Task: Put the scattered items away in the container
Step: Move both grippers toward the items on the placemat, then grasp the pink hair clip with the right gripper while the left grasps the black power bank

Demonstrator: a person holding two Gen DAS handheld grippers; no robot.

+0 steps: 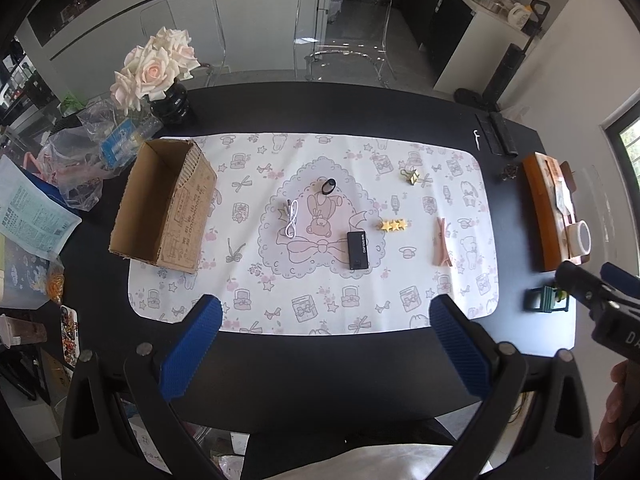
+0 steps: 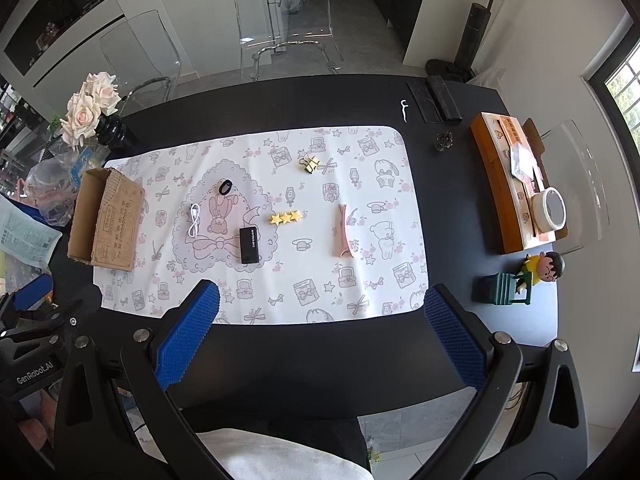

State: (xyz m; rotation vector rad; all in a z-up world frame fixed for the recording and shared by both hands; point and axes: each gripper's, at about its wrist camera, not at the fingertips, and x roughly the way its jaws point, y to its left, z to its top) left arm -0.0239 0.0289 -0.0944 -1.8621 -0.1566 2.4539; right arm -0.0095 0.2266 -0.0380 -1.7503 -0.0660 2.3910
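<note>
bench [image 1: 320, 108]: dark, patterned mat on top.
cardboard box [image 1: 160, 208]: left of mat, looks empty, though its floor is partly hidden.
hand-held grippers: left [image 1: 326, 348] and right [image 2: 320, 336] both spread wide, holding nothing.
still scattered: black case [image 1: 357, 250], pink clip [image 1: 442, 242], white cable [image 1: 291, 224], star clip [image 1: 394, 225], binder clip [image 1: 411, 177], ring [image 1: 329, 187].
progress: nothing tidied yet.

Handheld grippers: black frames, blue textured finger pads.
Left gripper [image 1: 326, 344] and right gripper [image 2: 320, 332] carry silver round-head screws at the pivots; "GenRobot.AI" in white on a black housing.
</note>
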